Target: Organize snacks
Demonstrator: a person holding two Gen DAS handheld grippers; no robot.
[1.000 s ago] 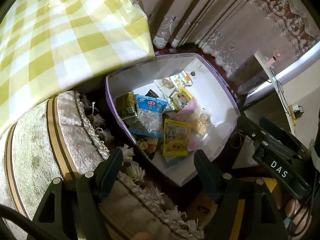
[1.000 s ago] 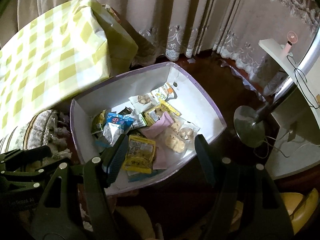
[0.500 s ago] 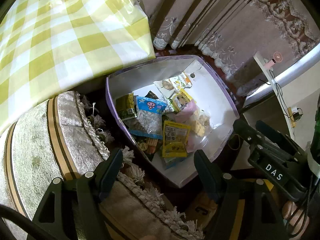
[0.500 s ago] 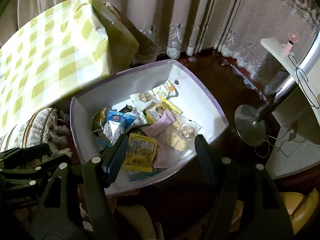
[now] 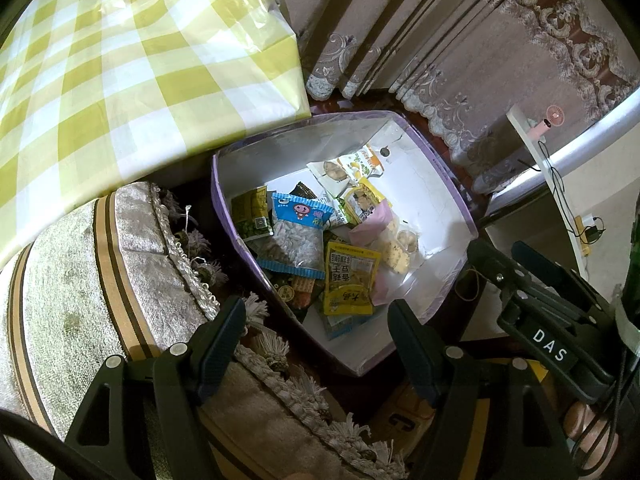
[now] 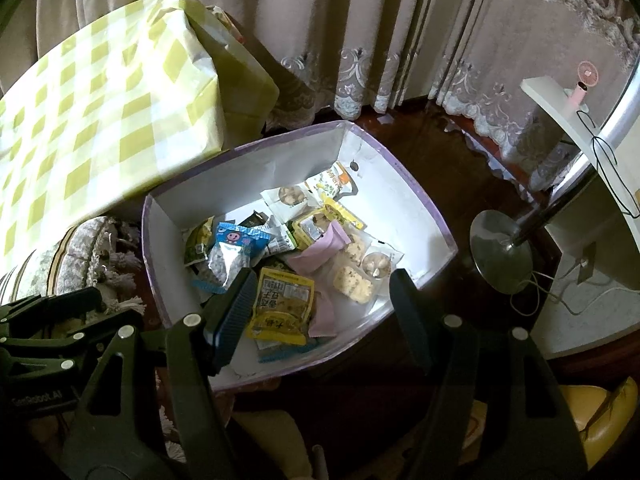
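Right wrist view showed both the right gripper (image 6: 320, 300) and the left gripper (image 5: 316, 332) wide and empty above the purple-rimmed box (image 6: 424, 200) mid-frame; descending squarely onto the topmost yellow snack packet (image 6: 284, 304) seemed wisest.

The left gripper (image 5: 316, 344) points steeply downward, jaws spread wide with nothing between them. The right gripper (image 6: 322, 312) (just beside it, likewise tilted down) also stands wide and empty.

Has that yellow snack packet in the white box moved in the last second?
No. The yellow snack packet lies where it did, near the white cardboard box's closest wall.
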